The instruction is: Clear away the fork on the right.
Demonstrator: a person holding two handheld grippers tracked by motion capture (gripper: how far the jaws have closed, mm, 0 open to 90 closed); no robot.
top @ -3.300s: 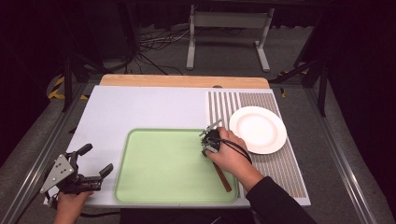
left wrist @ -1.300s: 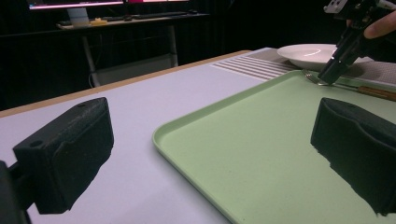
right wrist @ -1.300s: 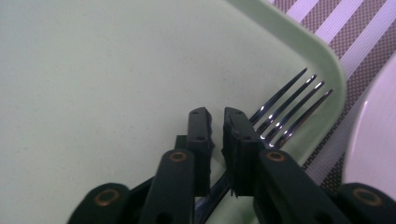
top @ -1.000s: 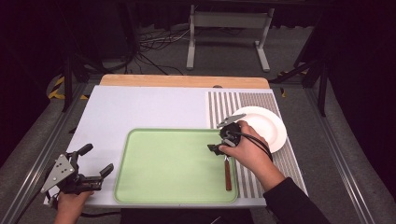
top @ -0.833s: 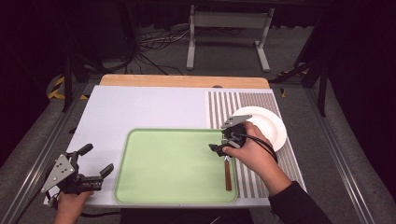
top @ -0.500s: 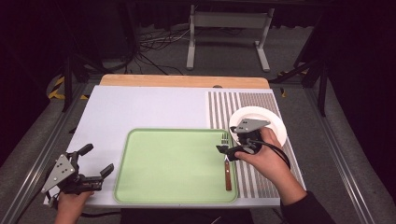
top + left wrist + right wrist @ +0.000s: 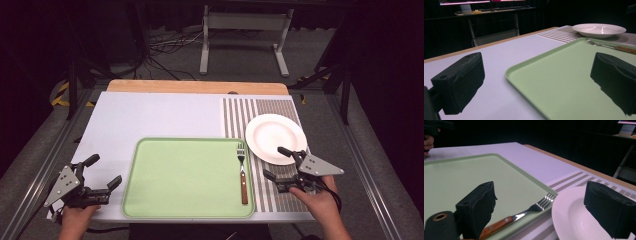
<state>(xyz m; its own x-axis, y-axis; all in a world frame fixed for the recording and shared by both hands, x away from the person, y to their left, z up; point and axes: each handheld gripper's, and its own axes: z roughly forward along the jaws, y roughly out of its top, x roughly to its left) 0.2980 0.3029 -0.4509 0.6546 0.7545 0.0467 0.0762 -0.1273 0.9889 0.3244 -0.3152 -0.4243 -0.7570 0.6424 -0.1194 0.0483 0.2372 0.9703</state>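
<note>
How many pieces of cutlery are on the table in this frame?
1. A wooden-handled fork lies on the green tray along its right edge, tines toward the far side, just left of the white plate. Nothing visible could be hiding another.

The table (image 7: pixel 150 115) bears tray (image 7: pixel 185 175), striped mat (image 7: pixel 260 107).

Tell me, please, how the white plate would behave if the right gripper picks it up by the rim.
The white plate looks glazed, with glints in the left gripper view, so its rim may be slippery between the fingers. It seems rigid and probably fragile, so a drop could chip it. Held at one edge by the right gripper, its wide shallow shape would likely tilt downward.
</note>
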